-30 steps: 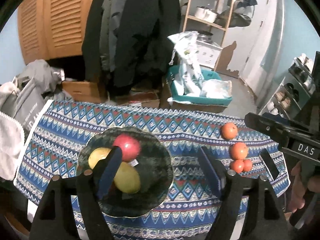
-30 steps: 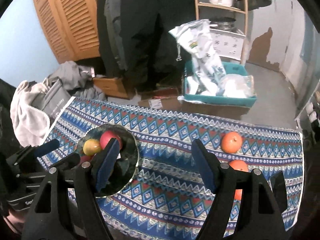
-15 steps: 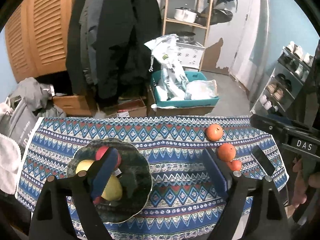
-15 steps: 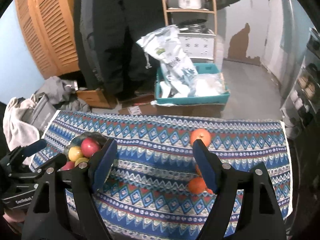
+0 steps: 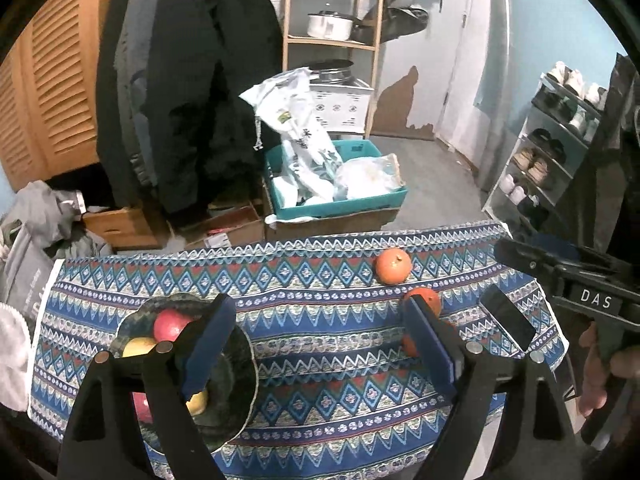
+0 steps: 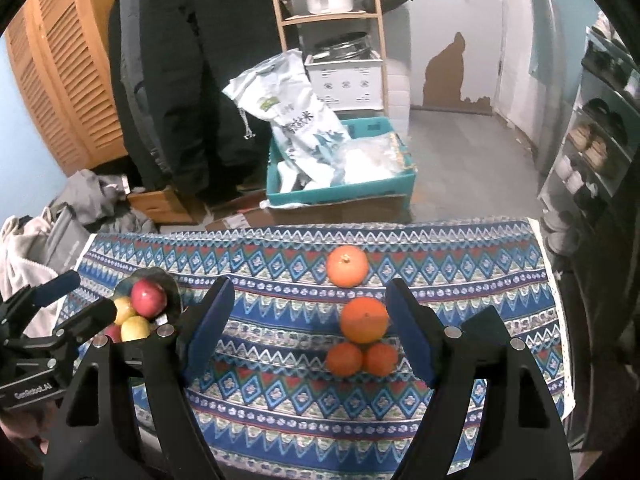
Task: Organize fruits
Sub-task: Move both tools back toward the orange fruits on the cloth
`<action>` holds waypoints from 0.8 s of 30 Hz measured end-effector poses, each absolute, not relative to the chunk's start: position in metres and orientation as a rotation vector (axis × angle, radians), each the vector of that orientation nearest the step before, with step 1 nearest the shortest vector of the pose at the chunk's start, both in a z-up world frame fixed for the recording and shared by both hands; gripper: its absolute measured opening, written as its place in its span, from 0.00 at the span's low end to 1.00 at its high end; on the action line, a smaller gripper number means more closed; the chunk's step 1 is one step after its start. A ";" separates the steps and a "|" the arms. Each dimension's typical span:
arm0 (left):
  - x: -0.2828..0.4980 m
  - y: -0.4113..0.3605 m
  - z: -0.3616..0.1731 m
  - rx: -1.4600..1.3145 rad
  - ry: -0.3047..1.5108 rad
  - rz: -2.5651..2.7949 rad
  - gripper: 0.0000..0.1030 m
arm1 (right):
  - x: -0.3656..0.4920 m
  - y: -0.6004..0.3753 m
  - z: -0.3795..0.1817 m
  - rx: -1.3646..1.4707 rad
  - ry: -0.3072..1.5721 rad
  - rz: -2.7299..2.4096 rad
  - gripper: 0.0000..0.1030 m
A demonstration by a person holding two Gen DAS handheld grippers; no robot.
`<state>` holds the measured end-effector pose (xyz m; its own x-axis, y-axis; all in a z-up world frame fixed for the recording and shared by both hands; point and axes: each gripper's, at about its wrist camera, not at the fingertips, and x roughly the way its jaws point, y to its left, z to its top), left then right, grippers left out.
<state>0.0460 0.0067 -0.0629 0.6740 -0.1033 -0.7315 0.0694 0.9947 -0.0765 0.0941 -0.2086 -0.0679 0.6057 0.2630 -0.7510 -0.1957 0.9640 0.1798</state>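
Four oranges (image 6: 363, 319) are seen clustered on the patterned cloth (image 6: 280, 400) — apparently touching — while both the left gripper (image 5: 320, 348) and right gripper (image 6: 310, 328) are held apart, empty.

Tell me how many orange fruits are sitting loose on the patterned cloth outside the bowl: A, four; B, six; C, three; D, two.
A: the right wrist view shows four orange fruits on the patterned cloth, one set apart at the back and three clustered nearer, while the bowl holds only red and yellow fruit.
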 end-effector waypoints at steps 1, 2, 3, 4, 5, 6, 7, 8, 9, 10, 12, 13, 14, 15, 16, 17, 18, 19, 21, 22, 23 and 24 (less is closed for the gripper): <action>0.047 0.004 -0.062 -0.040 0.825 -0.101 0.85 | 0.094 -0.211 -0.068 0.085 0.880 0.263 0.75; 0.048 0.001 -0.062 -0.037 0.825 -0.105 0.85 | 0.094 -0.213 -0.068 0.087 0.879 0.262 0.75; 0.049 -0.002 -0.062 -0.034 0.825 -0.108 0.85 | 0.094 -0.216 -0.068 0.089 0.878 0.259 0.75; 0.050 -0.004 -0.062 -0.034 0.827 -0.112 0.85 | 0.094 -0.218 -0.068 0.090 0.877 0.257 0.75; 0.051 -0.007 -0.061 -0.034 0.828 -0.118 0.85 | 0.094 -0.220 -0.068 0.092 0.878 0.254 0.75; 0.052 -0.009 -0.062 -0.032 0.828 -0.121 0.85 | 0.094 -0.222 -0.069 0.093 0.879 0.251 0.75; 0.053 -0.011 -0.062 -0.028 0.829 -0.123 0.85 | 0.095 -0.224 -0.070 0.095 0.881 0.247 0.75; 0.055 -0.013 -0.062 -0.025 0.832 -0.126 0.85 | 0.095 -0.226 -0.071 0.096 0.883 0.244 0.75; 0.057 -0.015 -0.063 -0.020 0.835 -0.129 0.85 | 0.096 -0.228 -0.073 0.098 0.887 0.240 0.75; 0.059 -0.017 -0.064 -0.018 0.838 -0.131 0.85 | 0.098 -0.230 -0.075 0.099 0.892 0.236 0.75; 0.064 -0.019 -0.069 -0.019 0.856 -0.134 0.85 | 0.102 -0.233 -0.081 0.098 0.908 0.232 0.76; 0.066 -0.020 -0.071 -0.021 0.862 -0.137 0.85 | 0.104 -0.234 -0.085 0.096 0.919 0.228 0.76; 0.069 -0.021 -0.074 -0.022 0.870 -0.137 0.85 | 0.107 -0.235 -0.090 0.093 0.936 0.225 0.76; 0.072 -0.022 -0.079 -0.023 0.878 -0.135 0.85 | 0.110 -0.235 -0.096 0.089 0.952 0.221 0.76; 0.075 -0.021 -0.083 -0.020 0.891 -0.127 0.85 | 0.113 -0.235 -0.102 0.086 0.965 0.218 0.76; 0.079 -0.021 -0.088 -0.022 0.904 -0.124 0.85 | 0.116 -0.235 -0.109 0.079 0.986 0.211 0.76; 0.083 -0.021 -0.093 -0.024 0.918 -0.120 0.85 | 0.119 -0.234 -0.116 0.071 1.001 0.207 0.76; 0.087 -0.020 -0.100 -0.027 0.933 -0.116 0.85 | 0.122 -0.233 -0.122 0.064 1.015 0.203 0.76; 0.094 -0.019 -0.111 -0.032 0.958 -0.106 0.85 | 0.130 -0.233 -0.136 0.062 1.047 0.201 0.76; 0.097 -0.018 -0.115 -0.035 0.966 -0.101 0.85 | 0.133 -0.233 -0.142 0.064 1.063 0.203 0.76; 0.099 -0.018 -0.120 -0.037 0.971 -0.099 0.85 | 0.137 -0.232 -0.148 0.067 1.078 0.206 0.76; 0.104 -0.017 -0.126 -0.037 0.981 -0.096 0.85 | 0.142 -0.232 -0.156 0.069 1.094 0.207 0.76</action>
